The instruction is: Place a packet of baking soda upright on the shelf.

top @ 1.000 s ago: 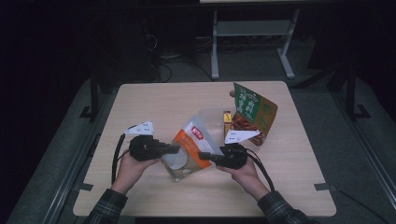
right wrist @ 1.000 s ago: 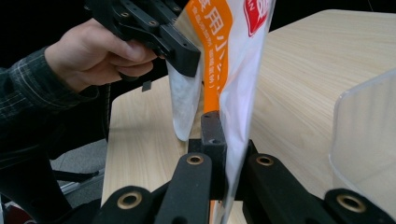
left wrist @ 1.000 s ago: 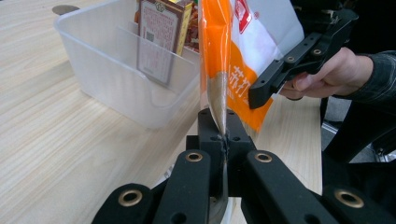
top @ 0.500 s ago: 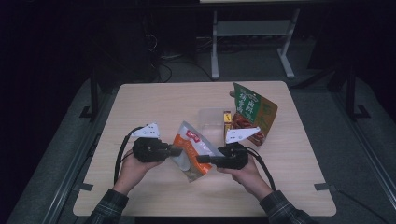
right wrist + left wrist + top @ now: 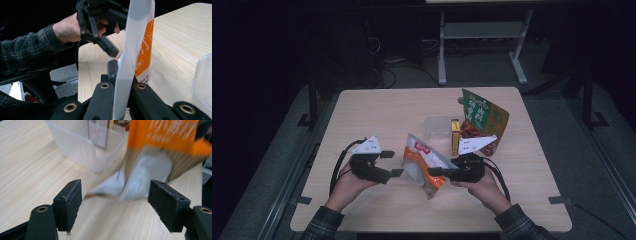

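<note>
An orange and white pouch [image 5: 422,162] hangs tilted over the table's front middle. My right gripper [image 5: 432,171] is shut on its right edge; in the right gripper view the pouch's pale edge [image 5: 130,50] rises from between the closed jaws [image 5: 123,75]. My left gripper [image 5: 391,163] stands just left of the pouch. Its jaws have just been opening and now stand wide apart. In the left gripper view [image 5: 115,195] the blurred pouch [image 5: 150,162] lies ahead of the pads, which touch nothing.
A clear plastic tub [image 5: 437,127] stands behind the pouch on the wooden table [image 5: 377,110], with a yellow box [image 5: 455,136] at its right side. A green snack bag [image 5: 484,117] stands at the back right. The tub [image 5: 82,147] is close ahead of the left gripper.
The left gripper has let go of the pouch and its jaws have spread wide. The pouch now hangs from the right gripper alone and has tipped more upright.
</note>
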The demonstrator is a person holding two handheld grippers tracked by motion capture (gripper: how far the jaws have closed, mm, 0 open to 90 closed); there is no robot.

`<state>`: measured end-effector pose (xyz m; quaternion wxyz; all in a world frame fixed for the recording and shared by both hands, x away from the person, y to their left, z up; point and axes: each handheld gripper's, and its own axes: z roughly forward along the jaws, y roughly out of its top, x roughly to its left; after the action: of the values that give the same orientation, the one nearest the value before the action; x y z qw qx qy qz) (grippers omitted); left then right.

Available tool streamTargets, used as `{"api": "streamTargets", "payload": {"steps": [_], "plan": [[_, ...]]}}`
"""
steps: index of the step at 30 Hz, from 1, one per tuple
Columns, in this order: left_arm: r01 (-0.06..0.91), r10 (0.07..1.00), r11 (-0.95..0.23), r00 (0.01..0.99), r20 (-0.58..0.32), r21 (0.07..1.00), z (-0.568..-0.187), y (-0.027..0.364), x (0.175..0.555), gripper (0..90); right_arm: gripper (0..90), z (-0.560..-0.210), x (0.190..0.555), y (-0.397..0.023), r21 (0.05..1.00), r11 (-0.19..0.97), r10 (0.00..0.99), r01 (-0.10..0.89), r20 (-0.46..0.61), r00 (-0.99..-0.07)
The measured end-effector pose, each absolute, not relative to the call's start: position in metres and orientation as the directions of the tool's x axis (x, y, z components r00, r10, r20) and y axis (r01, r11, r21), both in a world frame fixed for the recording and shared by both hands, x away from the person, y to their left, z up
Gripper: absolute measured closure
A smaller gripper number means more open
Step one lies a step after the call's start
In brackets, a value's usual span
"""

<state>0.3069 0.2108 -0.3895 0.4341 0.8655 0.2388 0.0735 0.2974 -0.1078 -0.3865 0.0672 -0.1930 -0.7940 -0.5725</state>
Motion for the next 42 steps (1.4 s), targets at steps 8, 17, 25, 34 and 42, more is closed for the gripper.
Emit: {"api": "streamTargets", "payload": {"steps": [8, 17, 25, 34, 42], "plan": [[0.419, 0.535, -0.502, 0.838, -0.109, 0.757, -0.421, 0.218, 0.285, 13.7, 90.0, -0.375, 0.294, -0.124, 0.885, 0.268, 0.254, 0.381, 0.317, -0.914], [0.447, 0.563, -0.49, 0.818, -0.12, 0.748, -0.438, 0.226, 0.283, 14.0, 90.0, -0.357, 0.296, -0.142, 0.893, 0.259, 0.293, 0.368, 0.29, -0.911], [0.428, 0.543, -0.528, 0.834, -0.097, 0.734, -0.444, 0.219, 0.285, 14.3, 90.0, -0.336, 0.302, -0.154, 0.913, 0.228, 0.322, 0.34, 0.259, -0.911], [0.42, 0.531, -0.545, 0.843, -0.089, 0.726, -0.447, 0.216, 0.284, 14.3, 90.0, -0.313, 0.322, -0.157, 0.925, 0.175, 0.399, 0.336, 0.246, -0.883], [0.415, 0.525, -0.558, 0.847, -0.082, 0.719, -0.448, 0.216, 0.284, 14.6, 90.0, -0.309, 0.346, -0.154, 0.929, 0.131, 0.454, 0.345, 0.253, -0.854]]}}
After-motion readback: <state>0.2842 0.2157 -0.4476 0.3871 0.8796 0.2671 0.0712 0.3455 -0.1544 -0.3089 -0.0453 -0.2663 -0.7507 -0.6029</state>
